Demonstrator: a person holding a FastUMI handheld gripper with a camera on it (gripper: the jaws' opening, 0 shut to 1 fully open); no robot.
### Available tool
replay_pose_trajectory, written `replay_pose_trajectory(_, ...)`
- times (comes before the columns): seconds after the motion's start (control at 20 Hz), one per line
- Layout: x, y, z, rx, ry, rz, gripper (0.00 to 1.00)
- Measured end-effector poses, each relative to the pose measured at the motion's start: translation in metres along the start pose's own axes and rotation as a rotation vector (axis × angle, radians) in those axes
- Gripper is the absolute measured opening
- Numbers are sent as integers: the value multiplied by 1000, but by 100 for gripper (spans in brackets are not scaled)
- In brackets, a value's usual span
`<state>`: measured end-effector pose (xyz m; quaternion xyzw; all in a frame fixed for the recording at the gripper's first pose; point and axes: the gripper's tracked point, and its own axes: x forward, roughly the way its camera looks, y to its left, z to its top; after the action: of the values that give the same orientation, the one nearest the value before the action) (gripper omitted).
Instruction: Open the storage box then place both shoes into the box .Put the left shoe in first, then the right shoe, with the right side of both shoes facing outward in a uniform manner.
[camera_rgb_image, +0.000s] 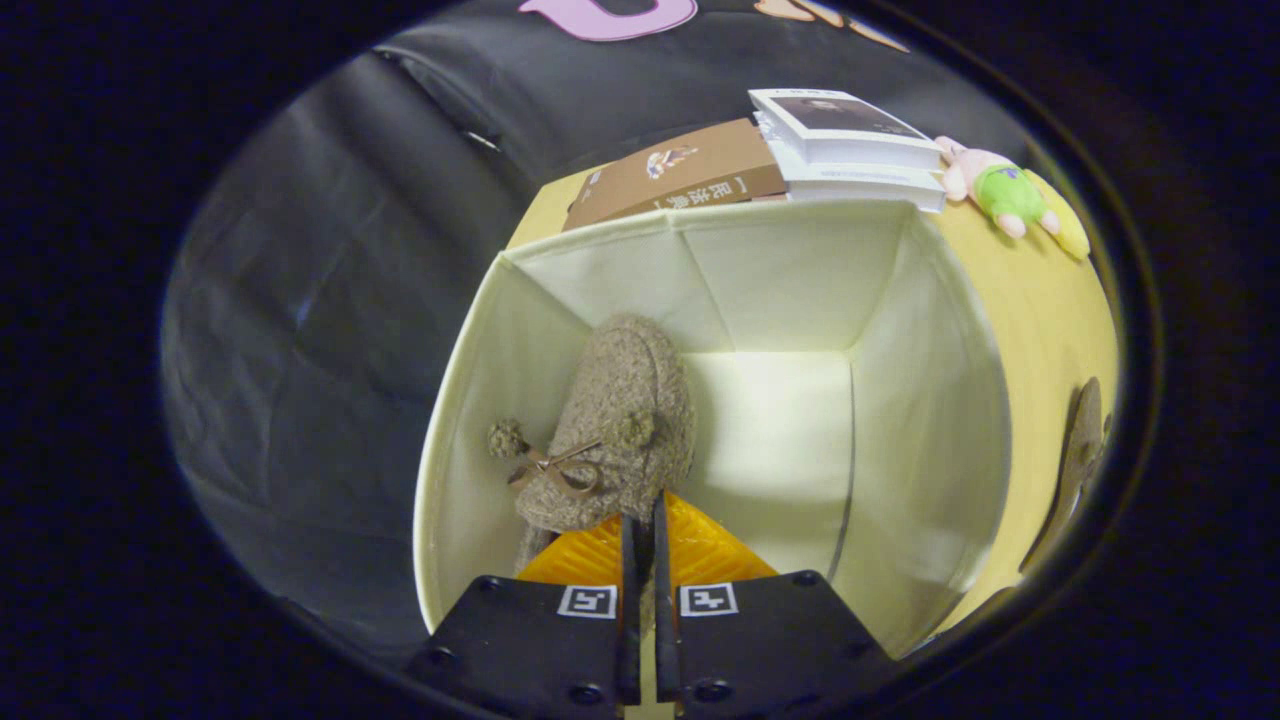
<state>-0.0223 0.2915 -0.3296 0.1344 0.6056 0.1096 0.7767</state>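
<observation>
I look down into an open cream fabric storage box (905, 400). A brown fuzzy shoe (625, 410) with a small bow and pom-poms stands inside it against the left wall, toe pointing down to the box floor. My gripper (640, 535) is shut on the shoe's upper rim, with only a thin gap between the fingers. A second brown shoe (1082, 450) lies outside the box on the yellow table (1050, 300), to the right; part of it is cut off.
Beyond the box's far wall lie a brown book (680, 175) and a stack of white books (850, 140). A pink plush toy in green (1005, 195) lies right of the books. Black cloth hangs left of the box.
</observation>
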Motion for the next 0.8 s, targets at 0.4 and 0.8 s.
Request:
replay_pose_trajectory(0.4, -24, 26, 0, -106, -44, 116, 80)
replay_pose_trajectory(0.8, -86, 11, 21, -251, -208, 183, 100)
